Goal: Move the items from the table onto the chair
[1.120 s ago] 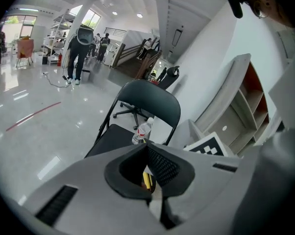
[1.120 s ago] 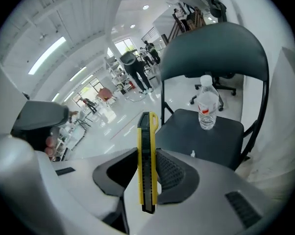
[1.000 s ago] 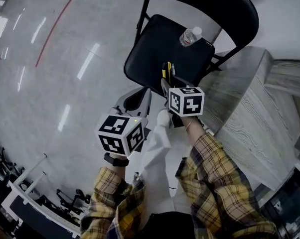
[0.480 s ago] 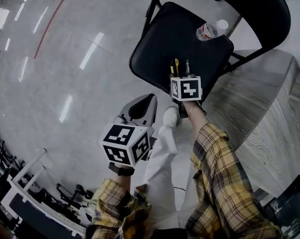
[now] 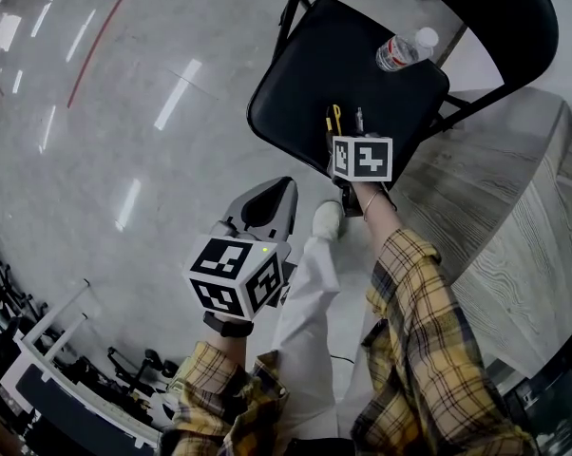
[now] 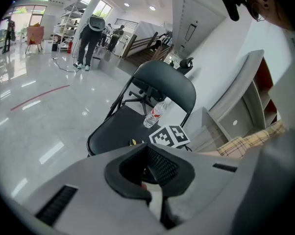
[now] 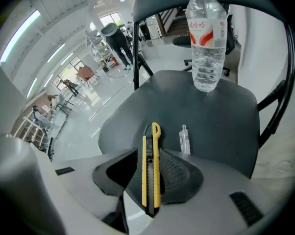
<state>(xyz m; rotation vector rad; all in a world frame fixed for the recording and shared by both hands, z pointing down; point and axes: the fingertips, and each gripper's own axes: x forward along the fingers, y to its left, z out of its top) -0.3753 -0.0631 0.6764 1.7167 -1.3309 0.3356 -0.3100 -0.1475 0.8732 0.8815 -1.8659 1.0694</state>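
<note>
A black folding chair's seat [image 5: 310, 69] carries an upright clear water bottle [image 5: 401, 51] [image 7: 206, 38] near its backrest. A small clear pen [image 5: 359, 119] [image 7: 184, 140] lies near its front edge. My right gripper [image 5: 346, 142] [image 7: 150, 153] hangs over that front edge, shut on a yellow and black utility knife [image 5: 335, 120] [image 7: 151, 175]. The knife points toward the bottle, just left of the pen. My left gripper [image 5: 286, 188] [image 6: 146, 154] stays lower left of the chair, above the floor, open with nothing between its fingers.
A grey wood-grain table [image 5: 500, 226] stands right of the chair, close to my right arm. My white trouser leg and shoe [image 5: 325, 220] are below the chair's front edge. Glossy floor with a red line [image 5: 101, 50] spreads left. People stand far back [image 6: 91, 38].
My right gripper has carried the knife forward from the seat's front lip to over the seat beside the pen. The left gripper has hardly moved.
</note>
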